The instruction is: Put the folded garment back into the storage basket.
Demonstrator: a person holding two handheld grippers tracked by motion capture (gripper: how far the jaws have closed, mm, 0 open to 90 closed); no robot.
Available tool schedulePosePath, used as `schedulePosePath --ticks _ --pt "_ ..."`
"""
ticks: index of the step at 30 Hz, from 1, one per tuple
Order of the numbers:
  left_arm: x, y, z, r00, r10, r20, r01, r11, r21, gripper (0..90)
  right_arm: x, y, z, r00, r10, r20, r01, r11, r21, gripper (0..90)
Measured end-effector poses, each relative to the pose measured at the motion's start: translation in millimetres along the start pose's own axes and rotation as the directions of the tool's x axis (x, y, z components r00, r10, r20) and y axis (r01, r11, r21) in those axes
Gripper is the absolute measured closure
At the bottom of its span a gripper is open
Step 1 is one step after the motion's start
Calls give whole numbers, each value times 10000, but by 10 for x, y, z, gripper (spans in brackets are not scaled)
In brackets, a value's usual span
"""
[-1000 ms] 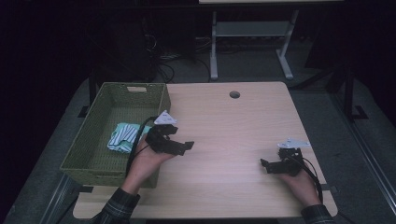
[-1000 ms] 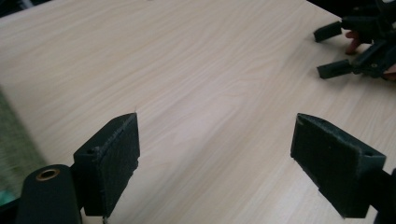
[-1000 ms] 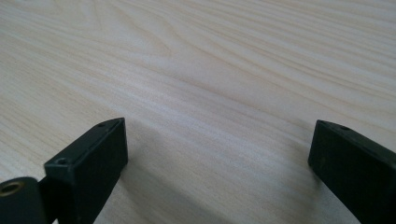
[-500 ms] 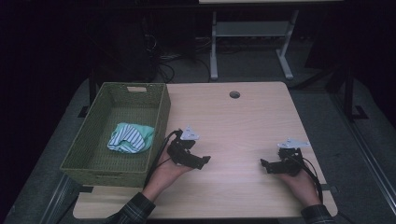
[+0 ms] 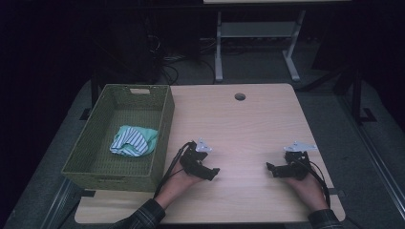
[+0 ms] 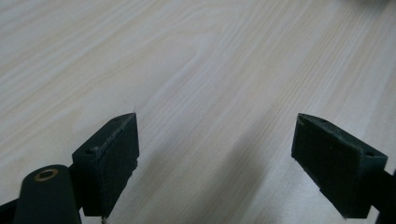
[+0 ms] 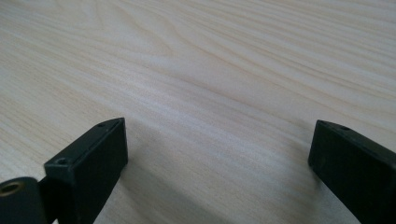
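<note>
Spanning pale wood table (image 5: 239, 129), dark room

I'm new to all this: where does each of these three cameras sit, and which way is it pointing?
High view: fixed above the person's side, facing forward and down on the table, the green basket with a striped cloth, both forearms, the left gripper and the right gripper.
Left gripper view: rides on the left gripper, looking along its open black jaws at bare wood.
Right gripper view: rides on the right gripper, jaws open, over bare wood.
All three share the pale wooden tabletop.
</note>
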State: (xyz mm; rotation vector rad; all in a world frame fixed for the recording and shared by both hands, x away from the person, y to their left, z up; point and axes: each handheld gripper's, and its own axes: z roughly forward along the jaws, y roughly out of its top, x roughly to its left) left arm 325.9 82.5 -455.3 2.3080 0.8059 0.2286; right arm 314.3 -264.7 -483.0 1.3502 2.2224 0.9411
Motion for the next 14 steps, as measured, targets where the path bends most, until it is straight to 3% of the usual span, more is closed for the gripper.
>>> schedulePosePath --ticks 7,14 --pt "-13 -40 79 9998 178 -83 -174 9988 463 142 1 0 0 10000 -9 -10 9 10000 1 43" --pt "-34 -47 98 9990 377 -230 -363 9976 584 135 1 0 0 10000 -6 -11 6 10000 -1 43"
